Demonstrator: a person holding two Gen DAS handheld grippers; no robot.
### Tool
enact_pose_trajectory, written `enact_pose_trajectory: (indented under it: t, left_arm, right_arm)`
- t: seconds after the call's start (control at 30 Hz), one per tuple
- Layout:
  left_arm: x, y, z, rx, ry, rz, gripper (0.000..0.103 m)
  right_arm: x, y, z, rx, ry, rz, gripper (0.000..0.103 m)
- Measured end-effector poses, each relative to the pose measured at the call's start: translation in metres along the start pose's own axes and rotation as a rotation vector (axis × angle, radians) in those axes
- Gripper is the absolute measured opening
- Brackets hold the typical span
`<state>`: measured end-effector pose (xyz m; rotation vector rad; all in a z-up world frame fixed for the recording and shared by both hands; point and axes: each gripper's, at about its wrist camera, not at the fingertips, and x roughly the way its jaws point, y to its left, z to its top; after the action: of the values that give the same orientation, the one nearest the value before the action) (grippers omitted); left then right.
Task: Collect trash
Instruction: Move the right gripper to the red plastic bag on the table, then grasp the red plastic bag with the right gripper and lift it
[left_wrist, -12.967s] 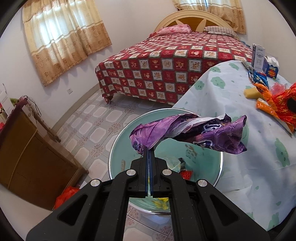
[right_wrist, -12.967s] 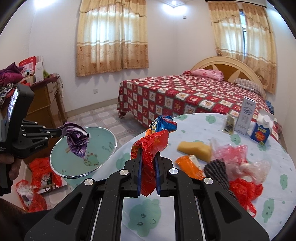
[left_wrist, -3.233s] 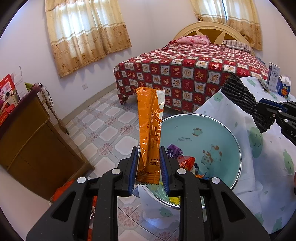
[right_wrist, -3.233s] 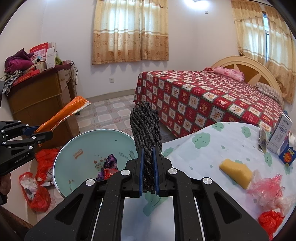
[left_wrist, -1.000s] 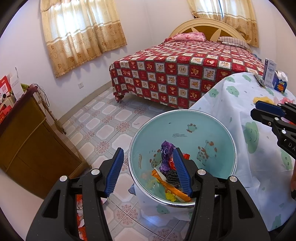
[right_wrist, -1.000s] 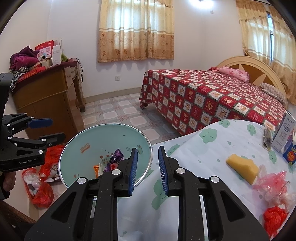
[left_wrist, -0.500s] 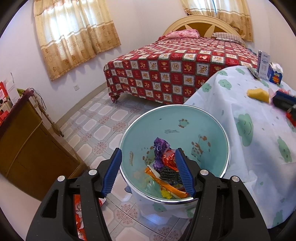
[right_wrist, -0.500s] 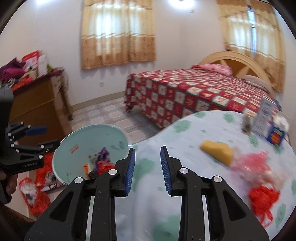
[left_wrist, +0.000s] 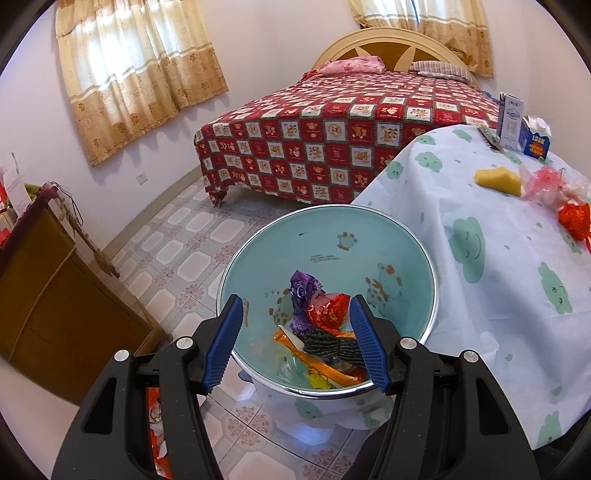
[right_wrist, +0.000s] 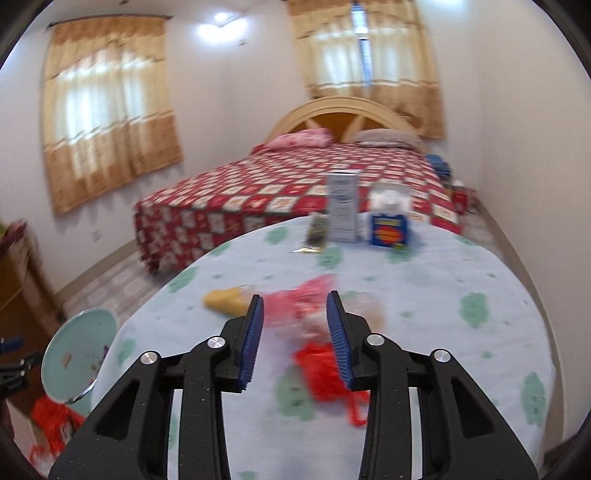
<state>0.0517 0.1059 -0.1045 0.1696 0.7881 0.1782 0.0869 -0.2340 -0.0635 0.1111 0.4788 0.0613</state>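
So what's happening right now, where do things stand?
Left tongs open over the basin, empty. Right tongs just opening, nothing between, above red bag on table. Nothing in the way.

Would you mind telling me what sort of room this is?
A bedroom in a home, most likely: a bed with a red patterned cover and pillows, curtains over the windows, and a table under a printed cloth.

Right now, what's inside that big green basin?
The basin holds a purple wrapper, red wrapper, dark knitted cloth and orange packet; anything beneath is covered.
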Motion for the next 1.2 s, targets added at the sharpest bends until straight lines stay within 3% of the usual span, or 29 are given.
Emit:
enact_pose_trajectory:
  t: [0.2,0.5,0.93,1.2]
  left_arm:
    - [-0.002,0.002,0.001,-0.003,-0.004,0.001,0.06]
    - [0.002,-0.001,0.0,0.004,0.005,-0.004,0.061]
    - [0.015,-0.002,-0.008,0.014,0.046,0.018,0.061]
    - [0.018,0.009,-0.011,-0.016,0.055,0.023,0.062]
  right_arm:
    - [0.004,-0.032,0.0,0.039,0.003,-0.028,0.04]
    - [-0.004,-0.049,0.0,0.066,-0.005,-0.049,0.041]
    - [-0.005,-0.057,-0.017,0.064,-0.01,-0.059,0.041]
    - [0.001,-0.05,-0.022,0.064,-0.034,-0.022,0.041]
